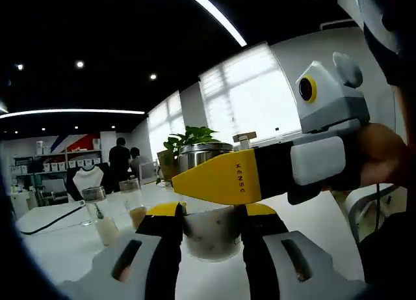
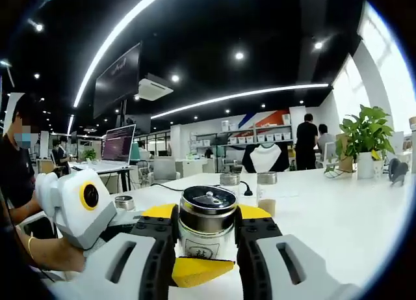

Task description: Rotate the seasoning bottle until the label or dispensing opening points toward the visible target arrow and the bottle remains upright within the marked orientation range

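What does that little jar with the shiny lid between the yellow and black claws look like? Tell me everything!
The seasoning bottle is a short round jar with a shiny metal lid that has a small knob in the middle. Its pale body carries a label with dark print. It stands upright on the white table. The right gripper has its jaws pressed against both sides of the bottle. The left gripper's yellow jaw tip pokes in just below it. In the left gripper view the bottle looks cloudy and blurred.

Both hand-held grippers low and level, left (image 1: pixel 211 230) and right (image 2: pixel 207 230) jaws each clamped closed
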A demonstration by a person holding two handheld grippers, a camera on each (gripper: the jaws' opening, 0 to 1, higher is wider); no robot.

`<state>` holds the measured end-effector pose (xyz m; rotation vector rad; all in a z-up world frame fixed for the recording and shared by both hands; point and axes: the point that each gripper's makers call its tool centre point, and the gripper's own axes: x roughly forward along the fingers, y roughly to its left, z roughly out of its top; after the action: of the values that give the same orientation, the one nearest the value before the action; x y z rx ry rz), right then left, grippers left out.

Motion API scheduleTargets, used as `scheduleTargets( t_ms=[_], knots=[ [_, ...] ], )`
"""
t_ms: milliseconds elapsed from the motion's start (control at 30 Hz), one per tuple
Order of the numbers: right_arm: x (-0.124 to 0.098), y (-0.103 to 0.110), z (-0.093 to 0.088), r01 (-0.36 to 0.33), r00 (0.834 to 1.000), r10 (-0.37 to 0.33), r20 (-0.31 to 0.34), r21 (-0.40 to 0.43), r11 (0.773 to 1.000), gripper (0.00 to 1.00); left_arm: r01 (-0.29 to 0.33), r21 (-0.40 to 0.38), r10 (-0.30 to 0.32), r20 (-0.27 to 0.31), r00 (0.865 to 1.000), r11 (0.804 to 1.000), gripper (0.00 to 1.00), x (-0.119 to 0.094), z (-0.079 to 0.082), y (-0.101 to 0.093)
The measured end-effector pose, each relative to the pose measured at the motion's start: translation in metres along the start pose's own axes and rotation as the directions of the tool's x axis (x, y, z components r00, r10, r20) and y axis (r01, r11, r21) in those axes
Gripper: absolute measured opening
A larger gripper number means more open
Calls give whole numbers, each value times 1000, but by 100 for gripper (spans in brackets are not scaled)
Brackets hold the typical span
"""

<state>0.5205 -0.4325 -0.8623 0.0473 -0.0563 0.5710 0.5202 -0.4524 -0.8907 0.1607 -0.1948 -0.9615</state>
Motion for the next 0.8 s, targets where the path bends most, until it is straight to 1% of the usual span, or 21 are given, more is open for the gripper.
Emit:
scheduleTargets(
  t_ms=[33,67,133,167,200,233,267,333,367,400,433,467,533,633,700,733,767,800],
  knots=[
    [0,2,0,-7,1000,7,0,4,1000,32,26,-10,-26,1,1000,1000,36,-2,0,-1],
    [1,4,0,-17,1000,17,-1,9,1000,32,36,-13,-36,3,999,999,36,-4,0,0],
    [1,10,0,-41,999,41,3,25,999,32,76,-15,-76,11,997,997,36,-9,2,0],
    [2,11,1,-49,999,49,5,24,998,32,83,-16,-82,14,997,996,36,-10,3,0],
    [2,15,2,-60,998,60,5,21,998,33,105,-17,-105,18,994,994,36,-13,4,0],
    [3,18,3,-71,997,71,1,16,997,33,130,-37,-129,17,992,991,36,-15,5,-1],
    [3,19,3,-74,997,74,1,14,997,33,132,-44,-131,19,991,990,36,-15,5,0],
    [4,26,4,-101,995,101,-2,4,995,33,174,-114,-170,46,984,978,36,-20,8,-1],
    [4,27,4,-104,995,104,-3,0,995,33,180,-126,-175,49,983,975,36,-20,8,-1],
    [5,31,5,-119,993,119,-11,-12,993,33,217,-140,-210,61,976,966,36,-24,8,-2],
    [6,33,5,-128,992,128,-19,-15,992,33,237,-151,-230,65,971,960,36,-26,7,-3],
    [6,35,4,-139,990,138,-25,-22,990,33,249,-163,-241,67,968,955,36,-29,6,-3],
    [7,39,3,-158,987,157,-27,-16,987,34,257,-161,-248,73,966,953,36,-33,5,0],
    [8,51,3,-217,975,218,-33,11,976,34,309,-211,-291,110,950,928,36,-44,8,-4],
    [8,57,4,-253,967,253,-41,-5,967,35,341,-233,-319,127,939,911,36,-48,10,-7],
    [8,63,5,-276,961,275,-41,-11,961,35,360,-241,-335,141,932,901,36,-51,12,-8],
    [7,65,6,-282,959,282,-40,-14,959,35,384,-254,-354,158,922,888,36,-55,14,-10],
    [6,69,7,-300,954,299,-35,-15,954,35,392,-254,-359,166,918,884,36,-57,15,-9]
  ],
)
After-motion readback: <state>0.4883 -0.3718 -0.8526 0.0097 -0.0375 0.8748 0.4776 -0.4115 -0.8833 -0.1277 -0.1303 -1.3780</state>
